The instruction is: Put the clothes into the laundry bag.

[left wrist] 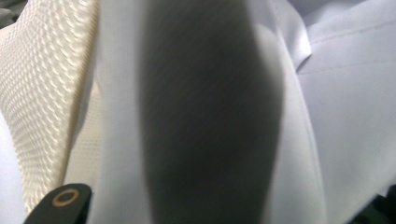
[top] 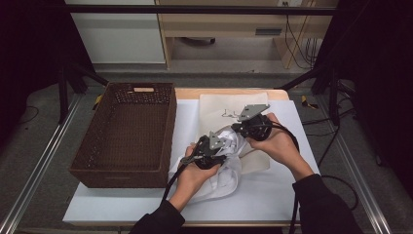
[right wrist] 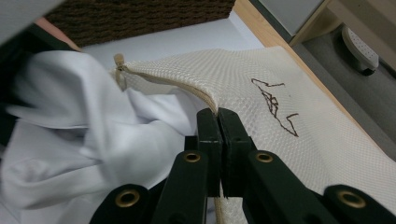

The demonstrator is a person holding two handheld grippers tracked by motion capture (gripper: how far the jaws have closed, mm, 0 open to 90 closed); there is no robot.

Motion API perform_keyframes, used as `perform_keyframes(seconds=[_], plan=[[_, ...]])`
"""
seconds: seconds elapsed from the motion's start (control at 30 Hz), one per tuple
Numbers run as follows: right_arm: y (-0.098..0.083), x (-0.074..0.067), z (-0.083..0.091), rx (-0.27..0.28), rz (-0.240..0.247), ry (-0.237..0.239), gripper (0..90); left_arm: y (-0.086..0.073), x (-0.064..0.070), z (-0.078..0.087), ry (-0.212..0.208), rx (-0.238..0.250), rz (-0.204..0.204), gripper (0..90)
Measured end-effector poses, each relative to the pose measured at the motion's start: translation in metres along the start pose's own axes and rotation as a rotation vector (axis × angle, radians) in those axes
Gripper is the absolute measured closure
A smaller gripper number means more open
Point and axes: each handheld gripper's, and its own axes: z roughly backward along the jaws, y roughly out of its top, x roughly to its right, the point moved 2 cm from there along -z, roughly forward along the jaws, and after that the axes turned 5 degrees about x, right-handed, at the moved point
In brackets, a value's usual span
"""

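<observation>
Hands meet over bag [top: 229, 109] and shirt [top: 221, 175] at centre frame.
Right gripper [right wrist: 217, 122], jaws pressed together, pinches the bag's zipper edge; left gripper [top: 221, 146], buried in shirt, grip unclear.

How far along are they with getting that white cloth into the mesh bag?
Partway, it seems. The right gripper is shut on the zippered edge of the cream mesh laundry bag, holding its mouth open. The left gripper is pushing the white fabric garment toward that mouth; much of it lies outside. The bag is unzipped, and the brown woven basket holds nothing.
</observation>
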Motion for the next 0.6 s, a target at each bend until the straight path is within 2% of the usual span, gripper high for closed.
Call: perform_keyframes(seconds=[0.33,0.6], plan=[[0.005,-0.009,0.001,0.003,0.025,0.024,88.8,-0.003,-0.008,-0.011,0.040,0.024,0.053,60.0],[0.005,-0.016,-0.004,-0.006,0.029,0.035,88.8,-0.007,-0.013,-0.018,0.050,0.037,0.089,59.7]])
